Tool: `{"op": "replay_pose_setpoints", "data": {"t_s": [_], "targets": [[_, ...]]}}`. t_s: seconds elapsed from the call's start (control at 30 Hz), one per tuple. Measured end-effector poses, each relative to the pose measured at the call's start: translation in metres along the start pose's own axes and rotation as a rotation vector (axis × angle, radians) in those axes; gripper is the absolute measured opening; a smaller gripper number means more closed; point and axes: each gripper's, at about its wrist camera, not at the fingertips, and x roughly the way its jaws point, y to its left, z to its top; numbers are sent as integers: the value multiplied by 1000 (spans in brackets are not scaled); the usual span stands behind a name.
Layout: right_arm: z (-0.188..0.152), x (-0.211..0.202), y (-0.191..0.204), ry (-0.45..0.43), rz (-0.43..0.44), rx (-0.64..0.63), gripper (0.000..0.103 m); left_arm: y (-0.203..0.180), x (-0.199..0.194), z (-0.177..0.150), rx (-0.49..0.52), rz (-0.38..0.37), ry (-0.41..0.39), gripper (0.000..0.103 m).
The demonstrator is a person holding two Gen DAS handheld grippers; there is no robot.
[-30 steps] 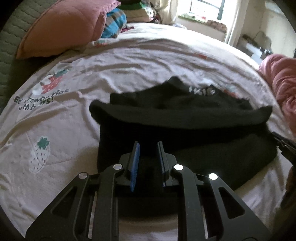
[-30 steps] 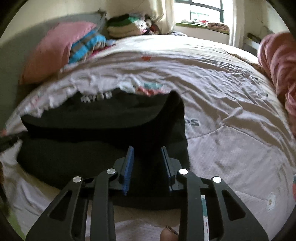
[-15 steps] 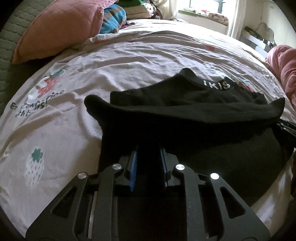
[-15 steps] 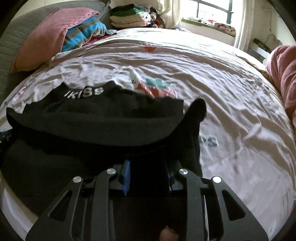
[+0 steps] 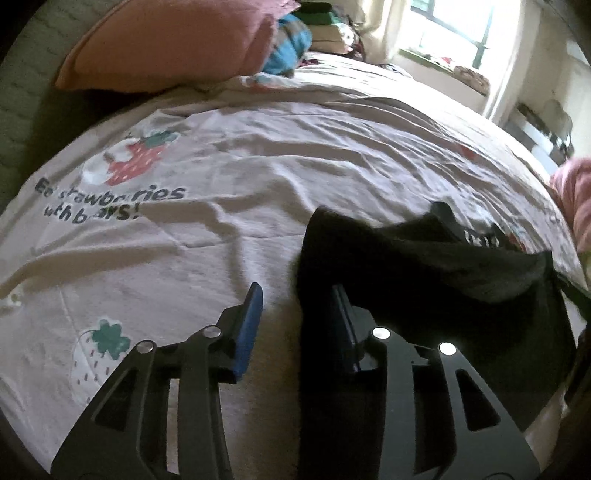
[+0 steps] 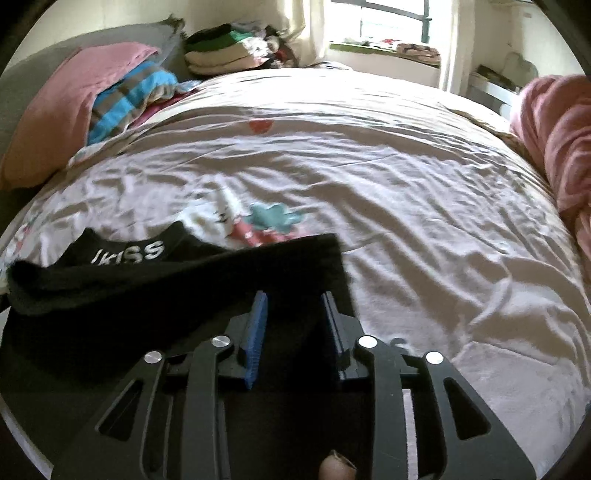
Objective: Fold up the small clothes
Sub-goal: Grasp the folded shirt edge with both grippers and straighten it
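Mostly rumpled strawberry-print bedsheet (image 5: 258, 177), black garment (image 6: 184, 280), pink pillow (image 6: 62, 110), bright window (image 6: 391, 22)

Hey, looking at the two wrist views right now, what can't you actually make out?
- Near edge of the black garment: right wrist view, hidden under the right hand-held gripper.
- Garment's right end: left wrist view, cut off by the dark frame edge.
- Waistband lettering: left wrist view, blurred.
- Folded pile by the window: right wrist view, too small to identify.
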Motion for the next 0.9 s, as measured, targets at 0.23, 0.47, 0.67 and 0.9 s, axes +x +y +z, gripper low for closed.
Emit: {"op": "replay_pose_setpoints", "data": {"t_s": [0.23, 0.47, 0.67, 0.9], "targets": [[-5, 2, -18, 25, -12, 16, 42, -9, 10, 1, 26, -56, 24, 40], [-6, 9, -15, 39, 48, 24, 21, -6, 26, 0, 20, -79, 55, 37], [-4, -3, -18, -13, 48, 27, 7, -12, 16, 0, 53, -30, -7, 4], [10, -24, -25, -101, 72, 59, 7, -12, -14, 18, 55, -9, -114, 4]]}}
